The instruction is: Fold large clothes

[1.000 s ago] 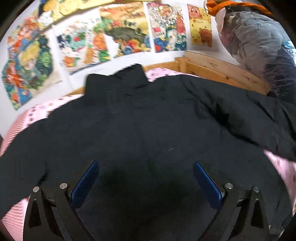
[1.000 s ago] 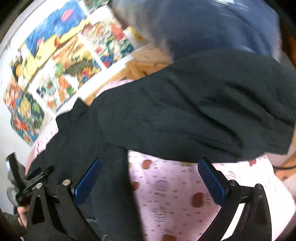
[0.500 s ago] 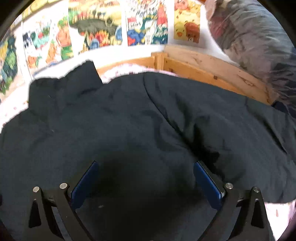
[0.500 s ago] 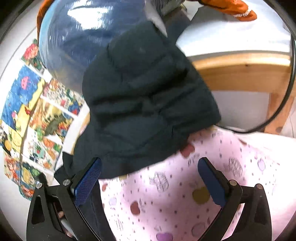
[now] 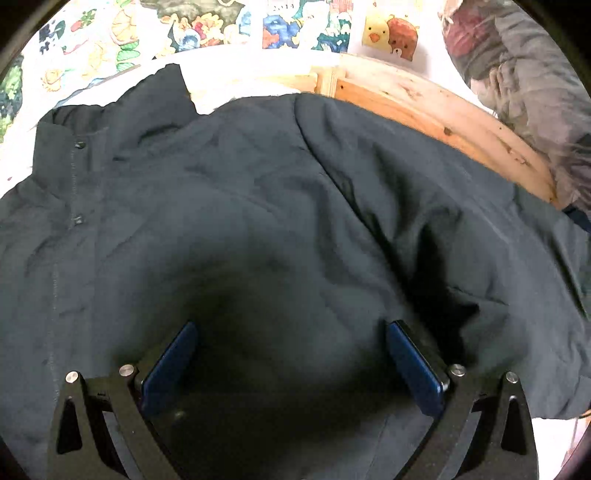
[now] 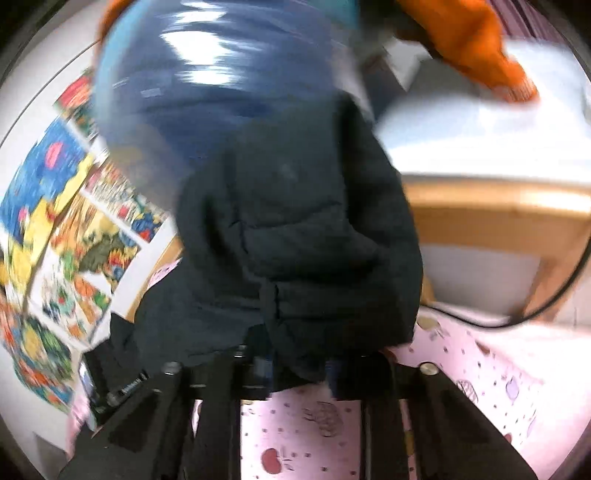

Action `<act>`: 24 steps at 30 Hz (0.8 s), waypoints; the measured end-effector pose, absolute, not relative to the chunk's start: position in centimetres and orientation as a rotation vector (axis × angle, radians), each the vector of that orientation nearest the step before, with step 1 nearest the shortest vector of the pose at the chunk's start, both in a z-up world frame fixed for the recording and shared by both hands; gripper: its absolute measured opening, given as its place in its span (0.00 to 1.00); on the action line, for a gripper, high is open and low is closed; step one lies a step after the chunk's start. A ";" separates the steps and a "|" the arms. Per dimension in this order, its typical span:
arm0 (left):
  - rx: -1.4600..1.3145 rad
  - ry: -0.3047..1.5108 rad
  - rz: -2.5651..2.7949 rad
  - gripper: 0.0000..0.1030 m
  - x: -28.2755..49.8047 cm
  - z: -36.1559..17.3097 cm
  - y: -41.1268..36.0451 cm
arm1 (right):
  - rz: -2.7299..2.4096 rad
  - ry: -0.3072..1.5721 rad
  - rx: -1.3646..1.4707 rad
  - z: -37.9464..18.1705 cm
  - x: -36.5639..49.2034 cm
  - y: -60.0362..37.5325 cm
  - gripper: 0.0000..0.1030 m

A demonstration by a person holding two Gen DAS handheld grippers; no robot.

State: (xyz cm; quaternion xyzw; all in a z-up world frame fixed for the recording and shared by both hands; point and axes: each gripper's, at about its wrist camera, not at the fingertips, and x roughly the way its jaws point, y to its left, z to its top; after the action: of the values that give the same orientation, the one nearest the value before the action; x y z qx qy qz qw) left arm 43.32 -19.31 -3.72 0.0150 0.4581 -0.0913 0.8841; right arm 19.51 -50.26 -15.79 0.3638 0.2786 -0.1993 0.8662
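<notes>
Because the dark jacket point(image 5: 258, 229) is too large to fold in one move, it lies spread front-up across the bed, collar toward the postered wall point(image 5: 207, 26) and one sleeve point(image 6: 295, 236) running out toward the wooden bed frame point(image 5: 436, 107). My right gripper point(image 6: 295, 365) has just been closing, and its jaws now stand nearly together with the cuff end of that sleeve pinched between them; the view is blurred, so the exact bite is unclear. I judge the cuff is taken so the sleeve can be carried back over the body. My left gripper point(image 5: 291, 354) hovers over the jacket's chest with its blue pads point(image 5: 413, 365) wide apart, gripping nothing, probably placed to steady the body. The pink patterned sheet point(image 6: 461, 369) shows below the sleeve.
</notes>
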 end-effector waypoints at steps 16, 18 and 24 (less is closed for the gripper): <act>-0.026 0.870 -0.217 1.00 33.7 3.0 -3.2 | 0.089 0.340 0.036 -0.2 24.4 -32.5 0.12; -0.059 0.861 -0.189 1.00 32.3 3.4 0.3 | 0.162 0.379 0.007 0.0 24.9 -30.0 0.12; -0.192 0.857 -0.152 1.00 29.1 3.4 9.4 | 0.344 0.589 -0.169 -1.6 28.8 -19.7 0.11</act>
State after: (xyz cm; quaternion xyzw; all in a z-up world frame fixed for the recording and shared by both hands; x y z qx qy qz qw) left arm 29.12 9.43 3.38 -0.0931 0.4146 -0.0733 0.9023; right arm 28.78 -19.69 -1.60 -0.0828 0.2887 0.1685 0.9388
